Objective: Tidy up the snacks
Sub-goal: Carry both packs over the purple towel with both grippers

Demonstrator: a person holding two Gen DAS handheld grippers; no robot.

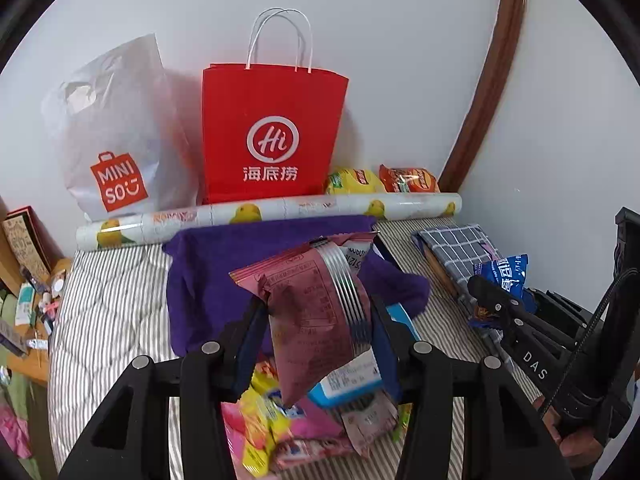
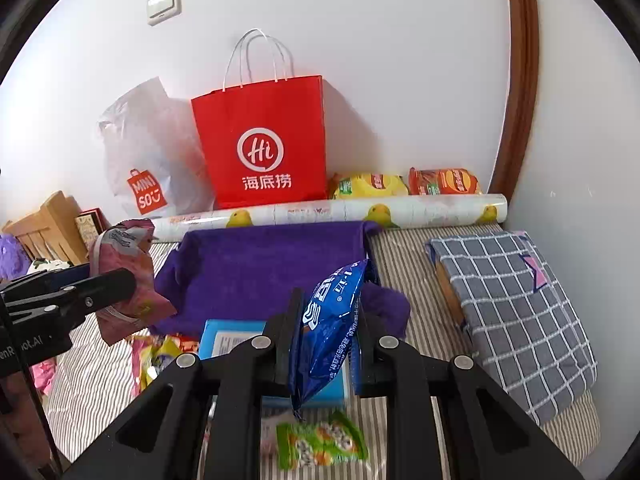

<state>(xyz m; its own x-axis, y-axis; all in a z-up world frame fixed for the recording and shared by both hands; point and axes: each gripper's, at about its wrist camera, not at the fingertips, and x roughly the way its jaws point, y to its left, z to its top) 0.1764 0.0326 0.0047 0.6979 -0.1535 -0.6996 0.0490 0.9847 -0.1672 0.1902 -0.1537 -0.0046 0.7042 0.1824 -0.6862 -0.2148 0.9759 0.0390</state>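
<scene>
Closest in, the left gripper [image 1: 316, 320] is clamped on a pink packet [image 1: 316, 304], which hangs between the pads above the snack pile [image 1: 280, 420] on the striped bed [image 1: 112, 304]. Over on the other side, the right gripper [image 2: 326, 332] has its jaws squeezed together on a blue packet [image 2: 332, 320], thin foil pinched flat, also lifted off the bedding.

Both packets are in the air, so this looks like a carry toward the back, probably to the red bag [image 1: 272, 132] standing against the wall, or to the two packets already lined up beside it, yellow [image 2: 372, 186] and orange [image 2: 444, 182]. To do it well, she or he should keep both grips firm, since the pink packet dangles low and could snag the purple cloth [image 1: 224, 272], and clear the paper roll [image 1: 280, 212] lying across the way before letting go.

The views split the scene. The left one shows the pile of pink and yellow wrappers under its jaws and clutter on the floor at far left. The right one alone shows a green packet [image 2: 320, 444] lying near the bed's front edge, the whole checked pillow [image 2: 516, 320], and a light switch [image 2: 164, 4] up on the wall. The white bag [image 2: 152, 160] shows in both.
</scene>
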